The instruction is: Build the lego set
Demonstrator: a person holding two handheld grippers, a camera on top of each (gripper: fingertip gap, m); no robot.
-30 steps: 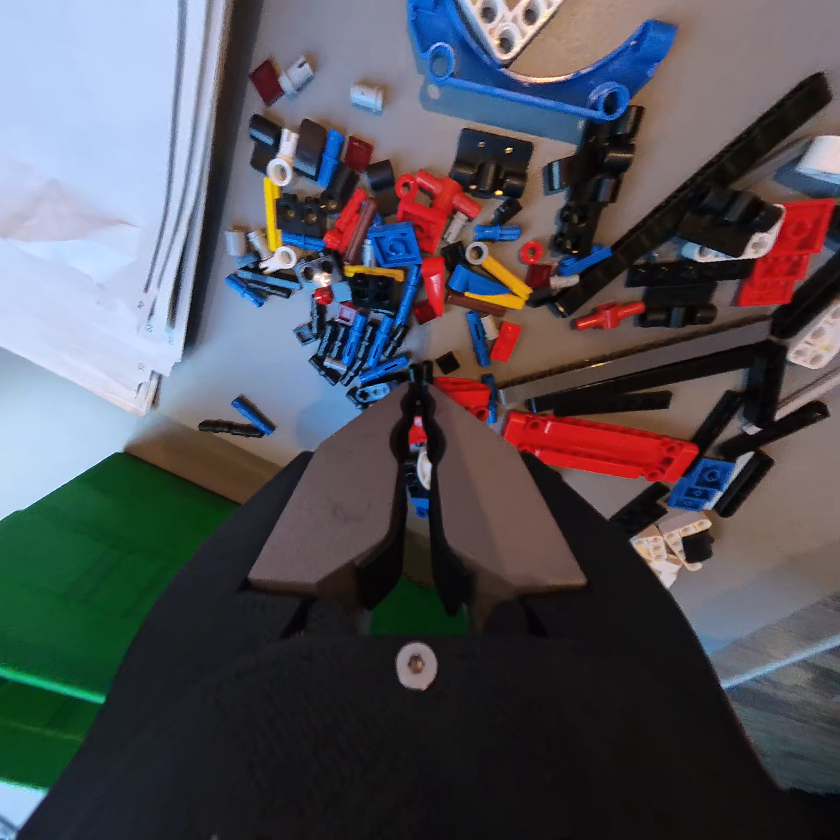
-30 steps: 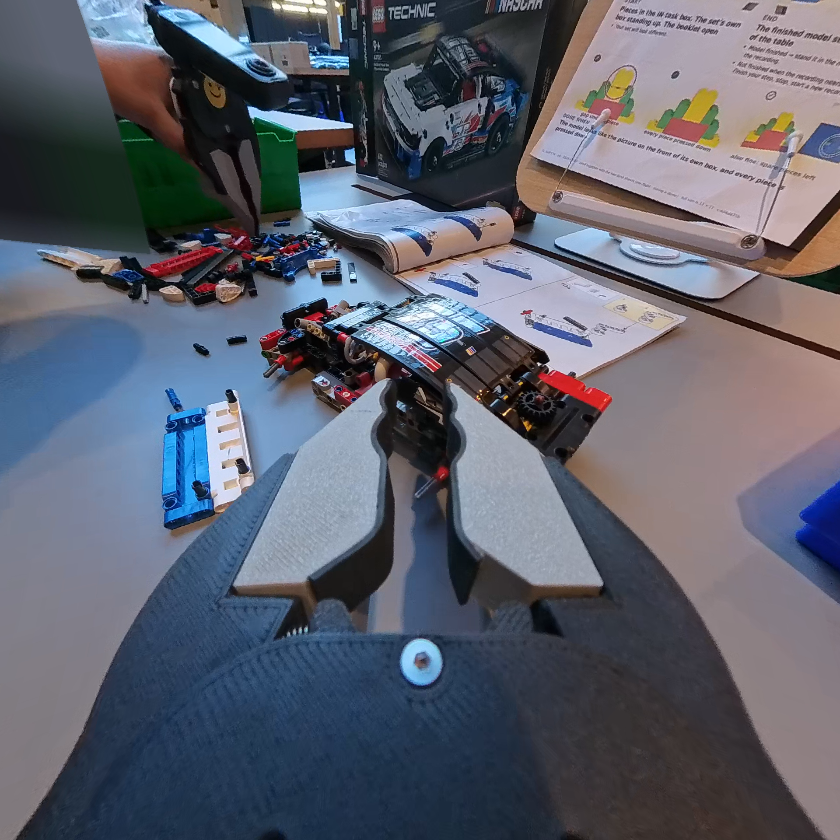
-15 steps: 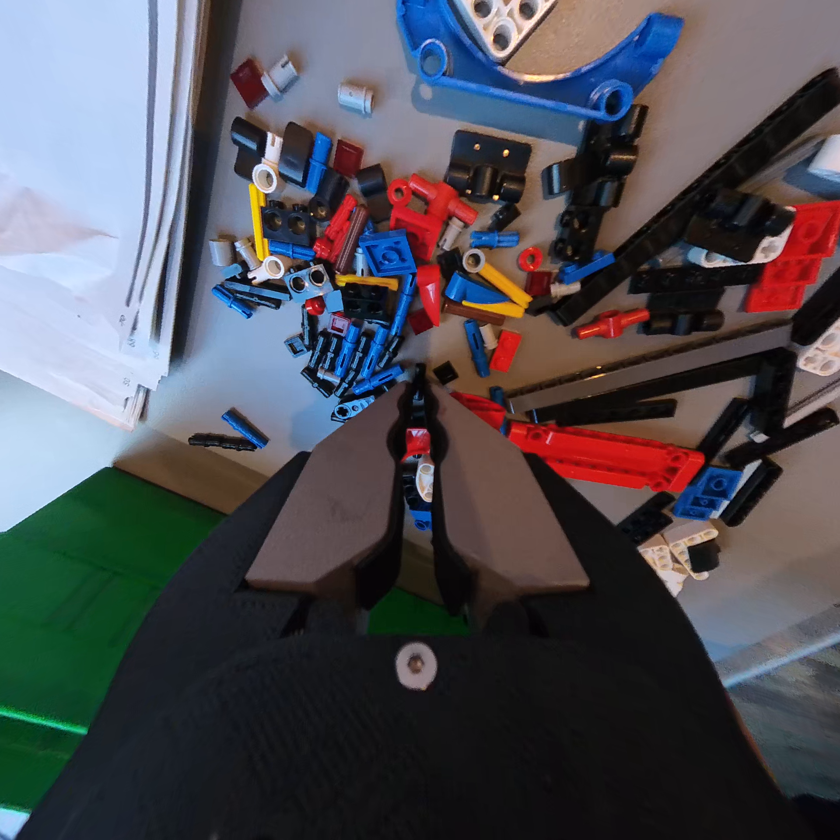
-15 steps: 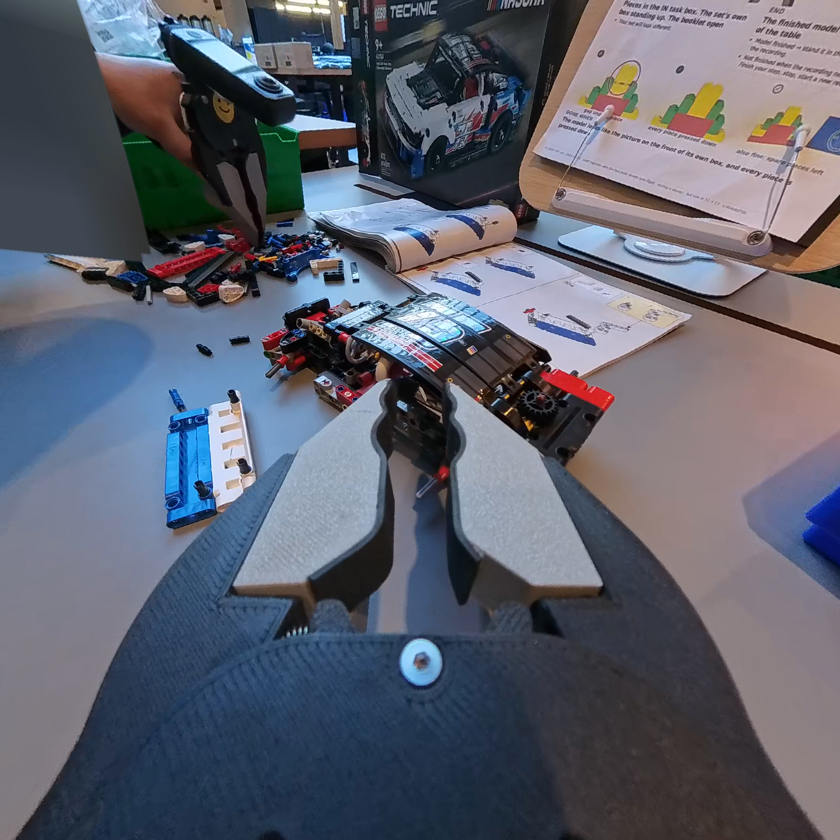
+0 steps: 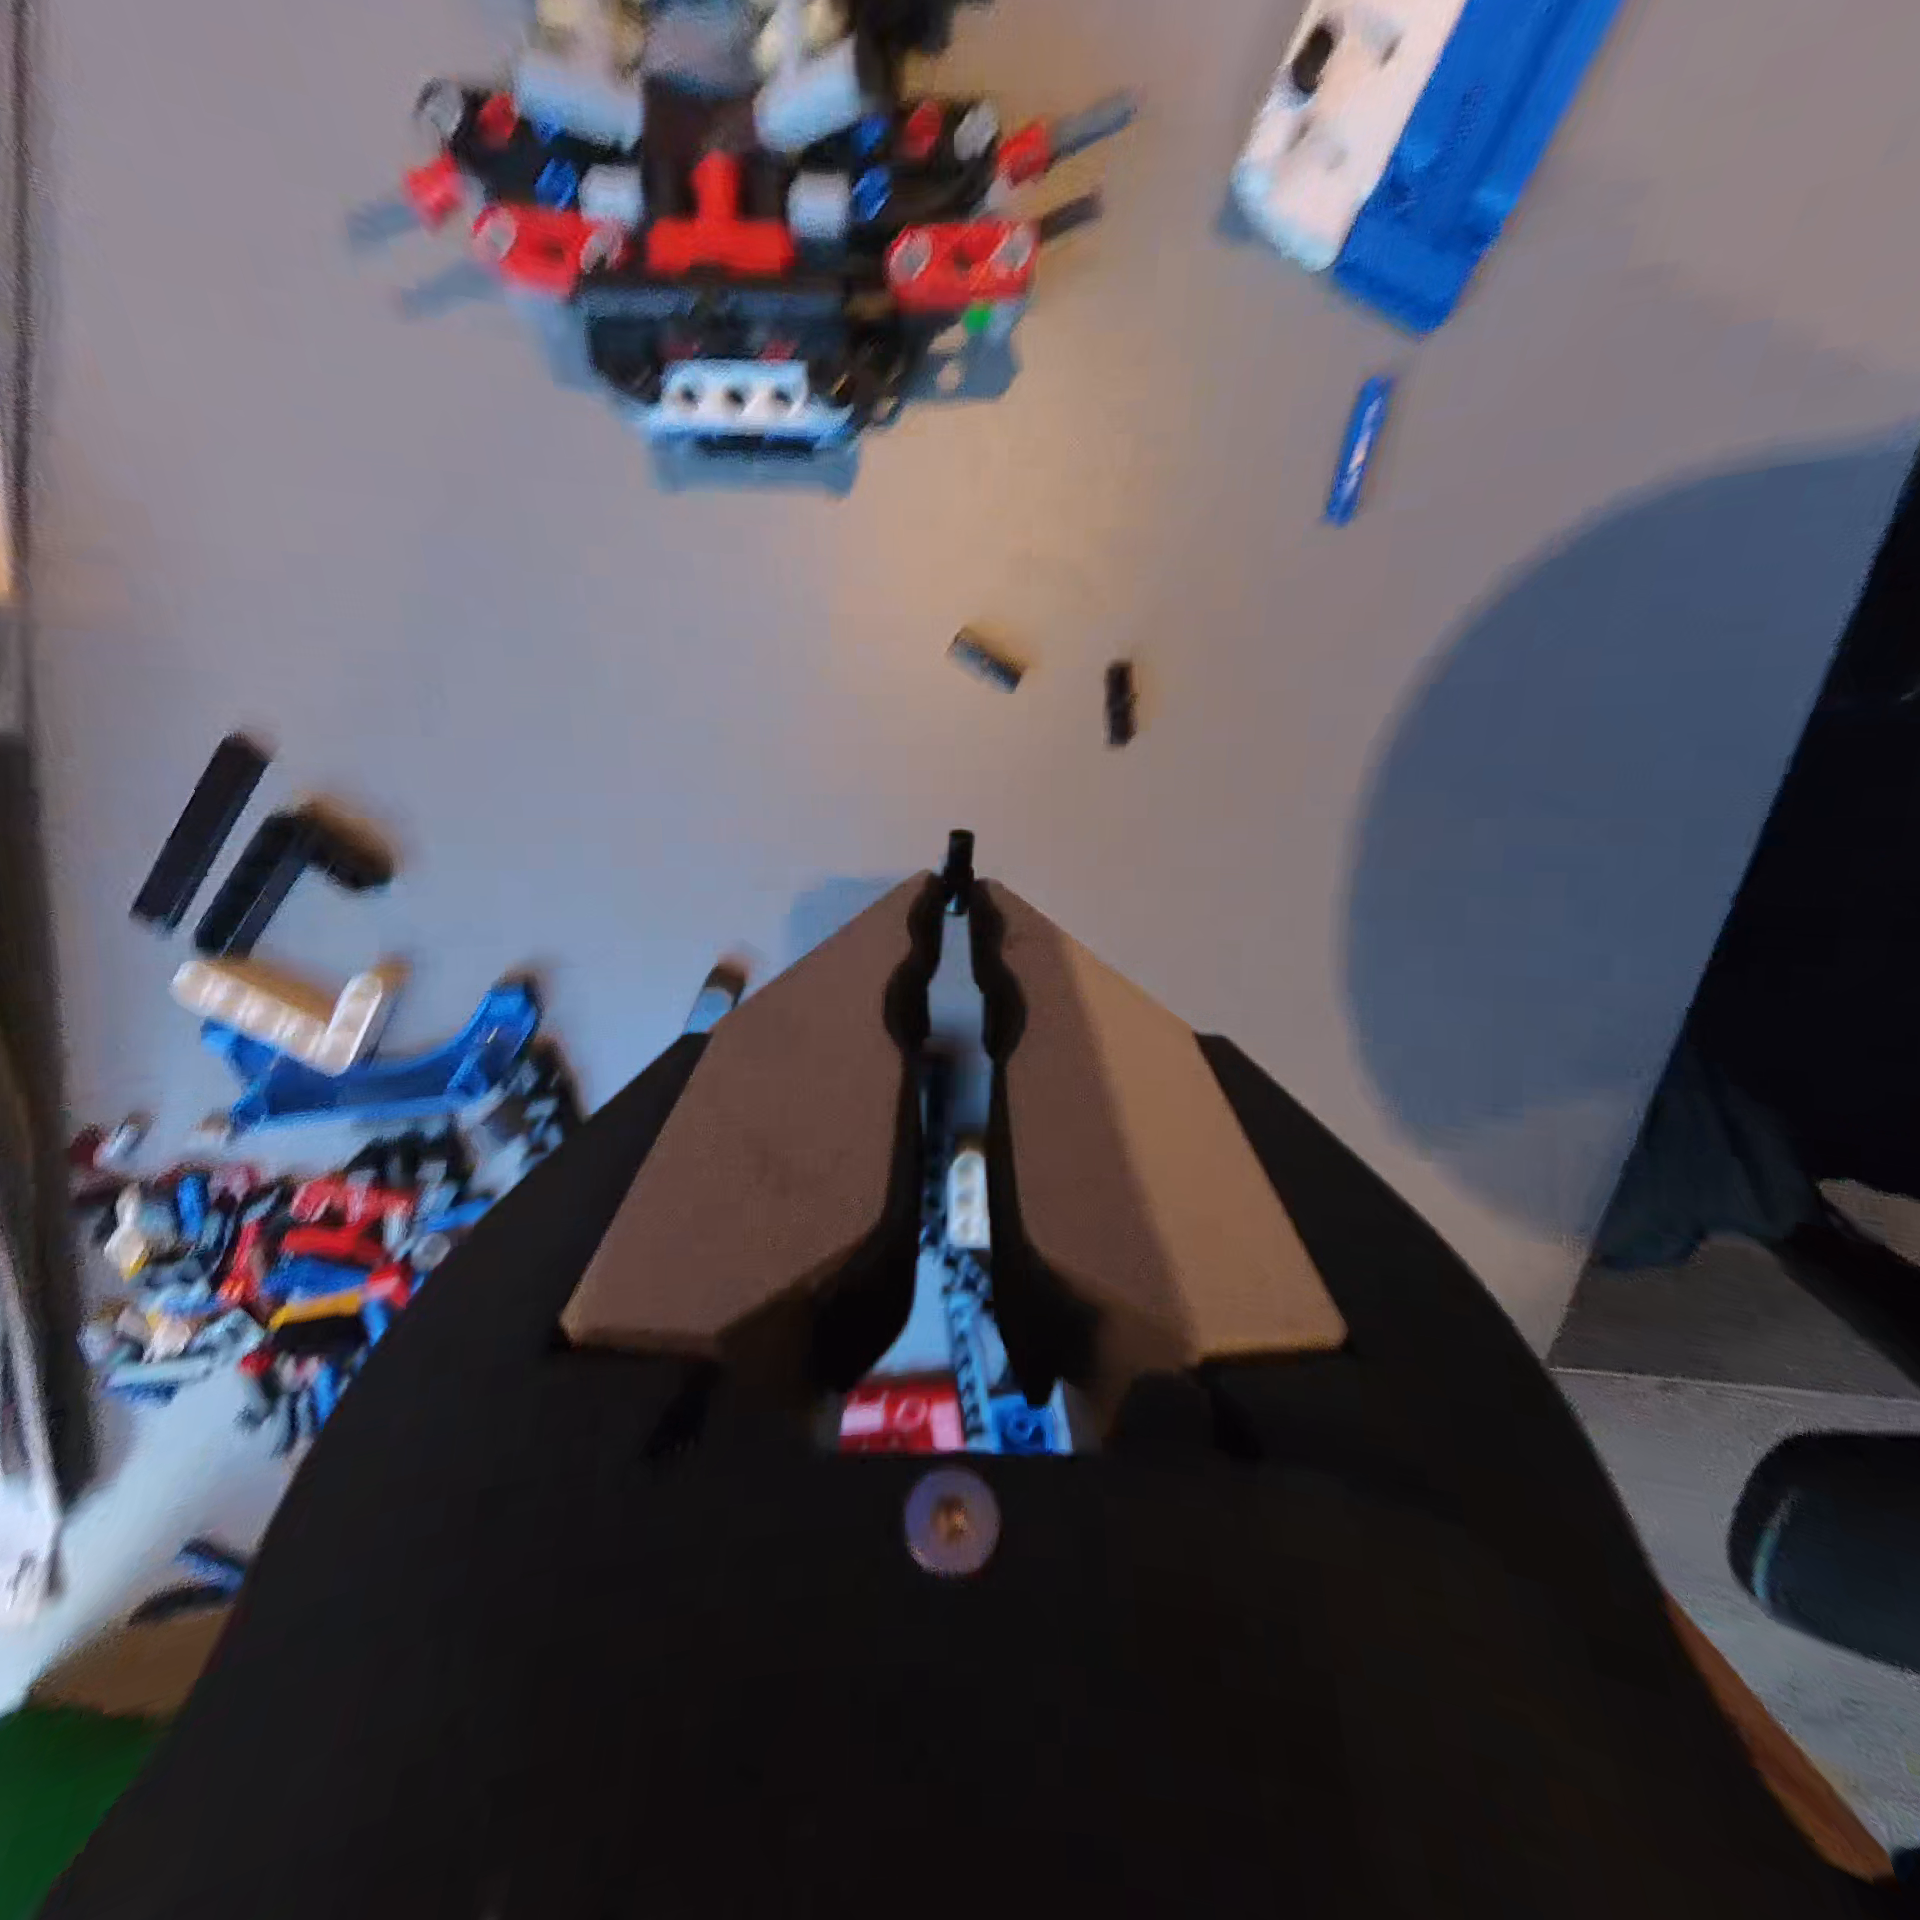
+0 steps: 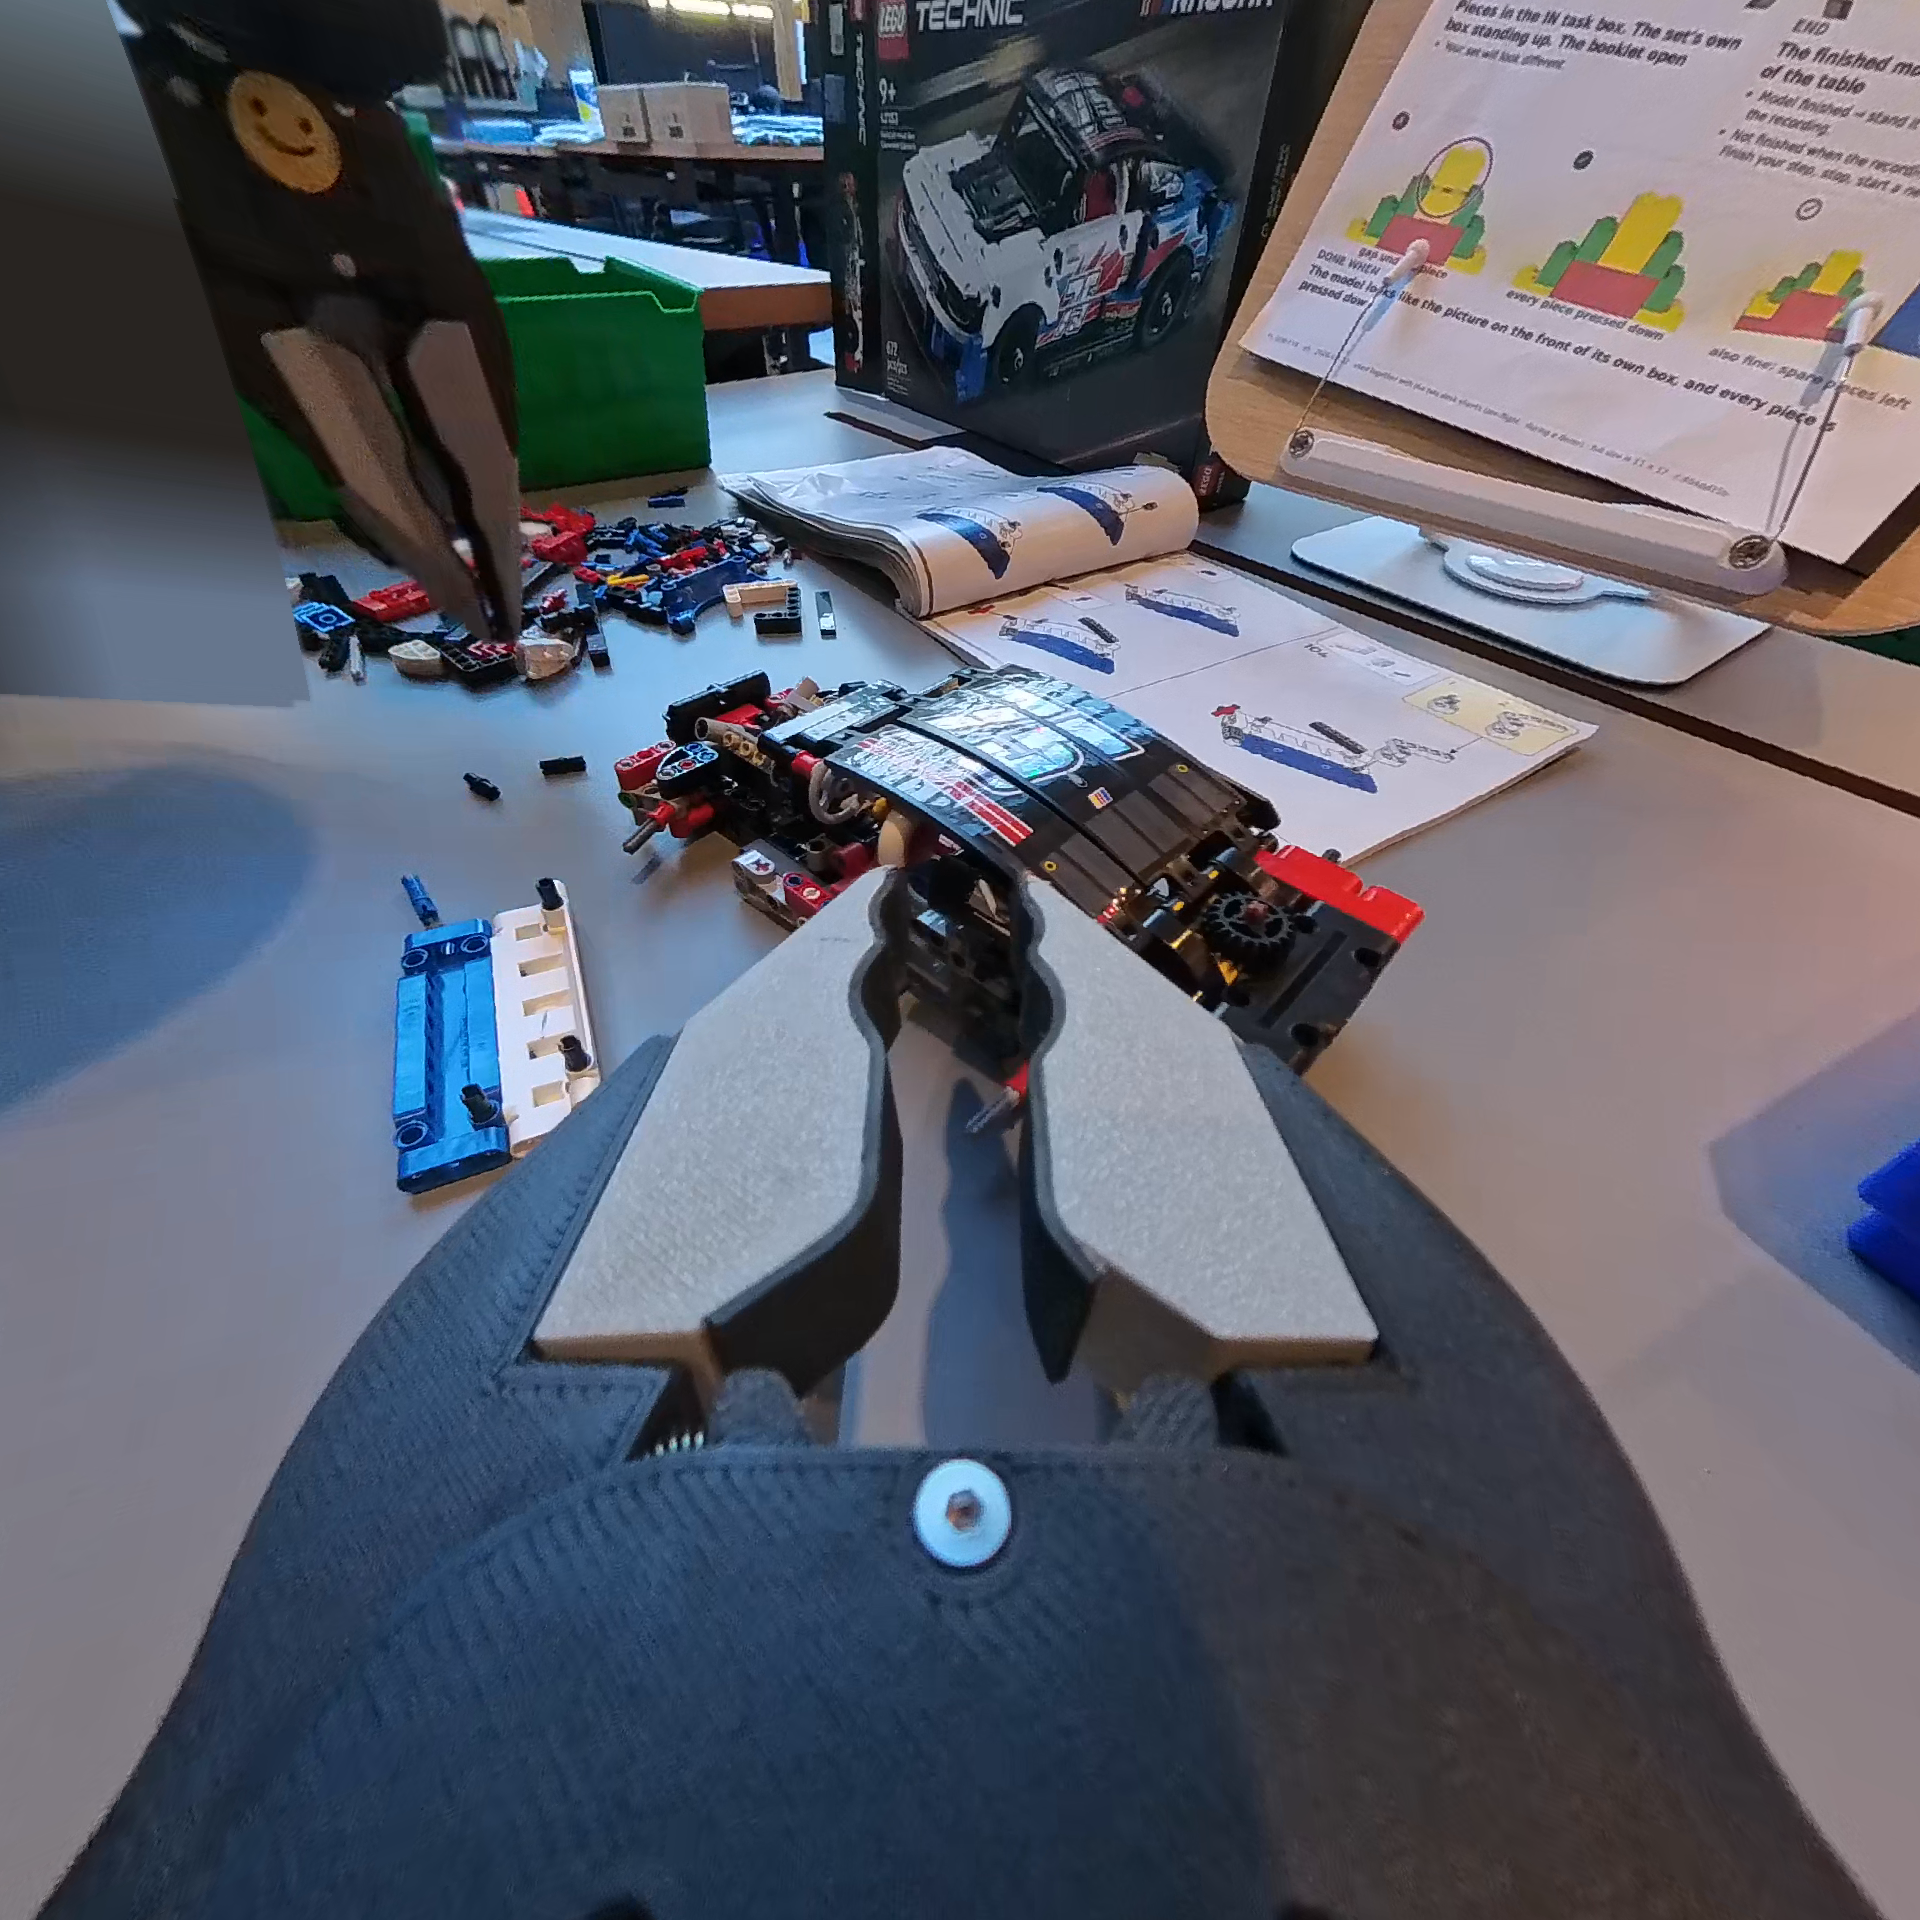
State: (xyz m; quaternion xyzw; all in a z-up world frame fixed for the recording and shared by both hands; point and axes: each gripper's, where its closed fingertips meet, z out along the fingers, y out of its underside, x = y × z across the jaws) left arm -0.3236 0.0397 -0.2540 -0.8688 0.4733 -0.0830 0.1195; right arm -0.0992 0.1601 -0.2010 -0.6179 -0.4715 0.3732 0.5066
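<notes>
Your left gripper [image 5: 957, 883] hangs above the table [image 5: 623, 644], jaws pressed nearly together, pinching a small black pin [image 5: 958, 860] that pokes out past the tips. View is motion-blurred. Below and to the left of those jaws lies the pile of loose pieces [image 5: 260, 1247], with a blue curved piece [image 5: 395, 1070] at its near edge. Two small black pins [image 5: 1117, 701] lie on bare table ahead of the jaws. Farther ahead sits the partly built car [image 5: 727, 239]; a blue and white panel [image 5: 1392, 156] lies to its right.

Your right gripper [image 6: 958, 894] sits low over the table, jaws spread a little, not gripping anything you can see. The car [image 6: 997, 790] lies just ahead, its near side between the tips; whether they touch it, you cannot tell. The panel [image 6: 488, 1029] lies left of the jaws. Beyond the car: the open instruction booklet [image 6: 1143, 623], then the set's box [image 6: 1049, 208] and a sheet on a stand [image 6: 1558, 208]. Far left, a green bin [image 6: 603, 364].
</notes>
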